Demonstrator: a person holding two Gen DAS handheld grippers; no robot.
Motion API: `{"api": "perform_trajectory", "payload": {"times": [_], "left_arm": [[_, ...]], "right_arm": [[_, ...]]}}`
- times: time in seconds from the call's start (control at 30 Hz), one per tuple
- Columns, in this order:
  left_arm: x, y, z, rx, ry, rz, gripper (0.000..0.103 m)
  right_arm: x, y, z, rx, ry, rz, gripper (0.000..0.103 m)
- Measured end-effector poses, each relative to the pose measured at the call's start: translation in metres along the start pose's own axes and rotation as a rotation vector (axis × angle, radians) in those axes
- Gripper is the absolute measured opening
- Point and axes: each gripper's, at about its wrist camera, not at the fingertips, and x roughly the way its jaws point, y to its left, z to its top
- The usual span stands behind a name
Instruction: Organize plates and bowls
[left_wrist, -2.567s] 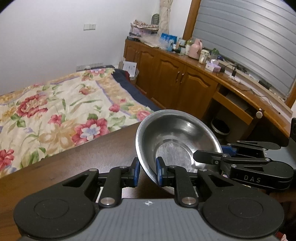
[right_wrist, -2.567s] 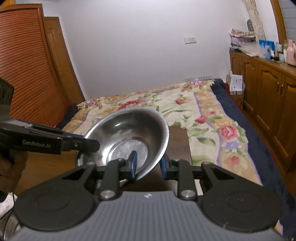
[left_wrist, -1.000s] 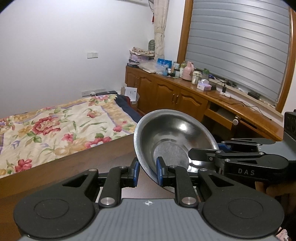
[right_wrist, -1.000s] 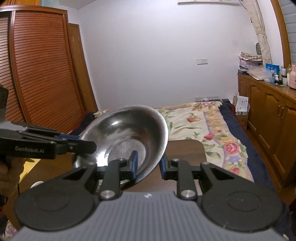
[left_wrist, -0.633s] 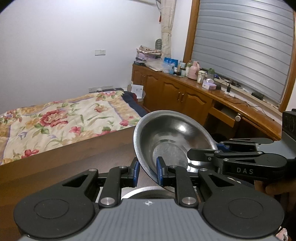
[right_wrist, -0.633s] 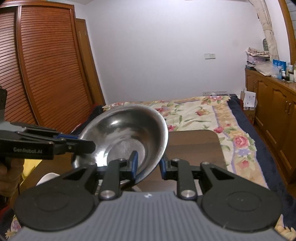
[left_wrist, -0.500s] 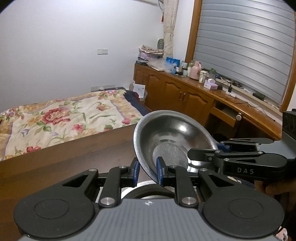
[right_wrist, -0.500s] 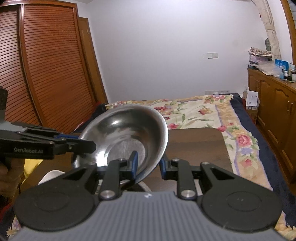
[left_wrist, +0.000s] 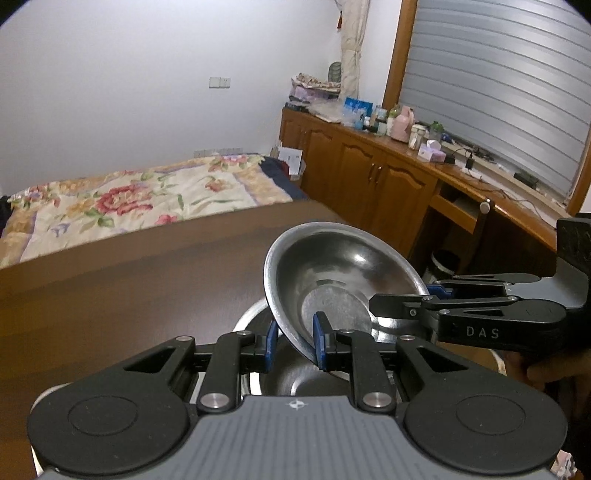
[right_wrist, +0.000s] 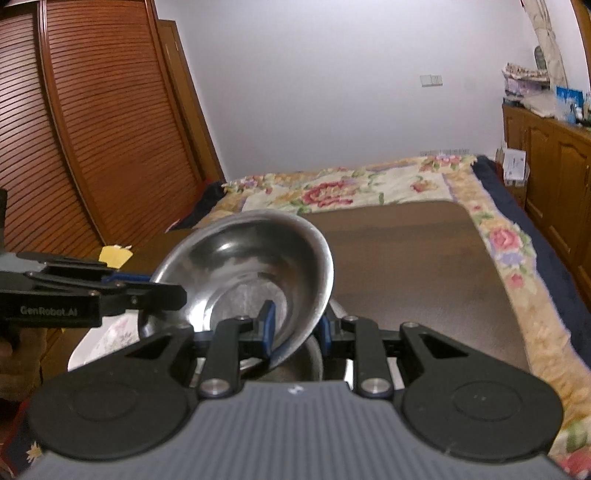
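Note:
A steel bowl (left_wrist: 332, 273) hangs tilted above the brown table (left_wrist: 129, 288), held by two opposite sides of its rim. My left gripper (left_wrist: 293, 341) is shut on the near rim in the left wrist view. My right gripper (right_wrist: 295, 326) is shut on the opposite rim of the same bowl (right_wrist: 243, 266). Each gripper shows in the other's view: the right gripper (left_wrist: 406, 301) at the bowl's right side, the left gripper (right_wrist: 162, 291) at its left. Directly beneath sits a second steel bowl (left_wrist: 251, 317) on the table, partly hidden by the fingers; it appears again as the lower bowl (right_wrist: 306, 363).
A white floral plate (right_wrist: 107, 339) lies on the table (right_wrist: 406, 266) left of the lower bowl. A yellow item (right_wrist: 114, 254) sits further back on the left. A bed with a floral cover (right_wrist: 369, 184) lies beyond the table. Wooden cabinets (left_wrist: 369, 177) line the right wall.
Both grippers have lowered the held bowl toward the table while keeping their grip. The second steel bowl and the white plate have come into view beneath it.

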Motion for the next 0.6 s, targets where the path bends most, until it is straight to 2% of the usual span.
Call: {"api": "perform_trajectory", "payload": {"times": [0.27, 0.6], "left_arm": [[0.002, 0.006, -0.025, -0.013, 0.038, 0.018, 0.023], [0.009, 0.005, -0.03, 0.0, 0.05, 0.032, 0.024]], "right_arm": [[0.005, 0.01, -0.016, 0.018, 0.017, 0.008, 0.026], [0.007, 0.016, -0.022, -0.029, 0.01, -0.042, 0.026]]}}
